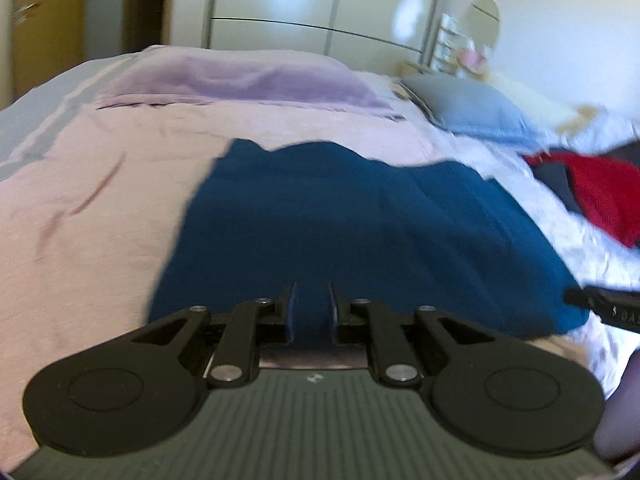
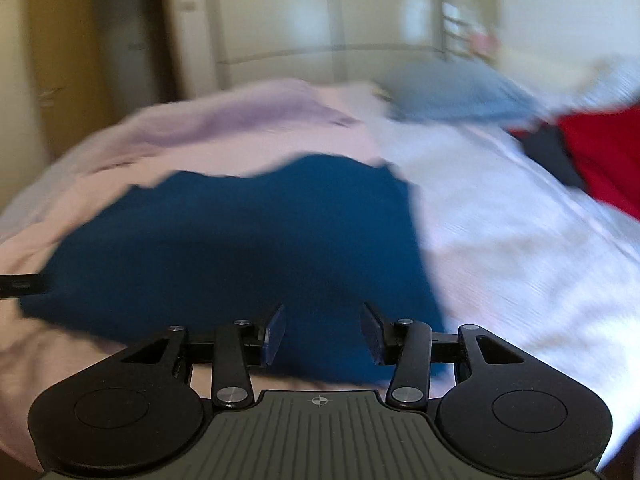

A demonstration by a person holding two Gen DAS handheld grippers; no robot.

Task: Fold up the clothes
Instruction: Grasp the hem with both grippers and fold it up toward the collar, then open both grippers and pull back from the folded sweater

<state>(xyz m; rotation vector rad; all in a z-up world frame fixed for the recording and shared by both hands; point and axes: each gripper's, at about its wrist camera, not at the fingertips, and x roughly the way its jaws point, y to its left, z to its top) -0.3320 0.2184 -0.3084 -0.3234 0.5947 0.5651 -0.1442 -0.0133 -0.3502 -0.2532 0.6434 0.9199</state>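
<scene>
A dark blue garment (image 1: pixel 360 232) lies spread flat on the pink bedcover (image 1: pixel 100 220), folded to a rough rectangle. My left gripper (image 1: pixel 312 312) sits low over its near edge, jaws a narrow gap apart with blue cloth showing between the pads. My right gripper (image 2: pixel 322 332) hovers over the near right part of the same garment (image 2: pixel 240 248), jaws wide apart and nothing pinched. A black tip of the right gripper (image 1: pixel 608 308) shows at the garment's right corner, and a black tip of the left gripper (image 2: pixel 20 284) at its left corner.
A red garment (image 1: pixel 600 196) on dark clothing lies at the right of the bed. A lilac blanket (image 1: pixel 248 80) and a grey-blue pillow (image 1: pixel 472 108) lie further back. White sheet (image 2: pixel 520 240) stretches right of the blue garment. Wardrobe doors (image 1: pixel 320 8) stand behind the bed.
</scene>
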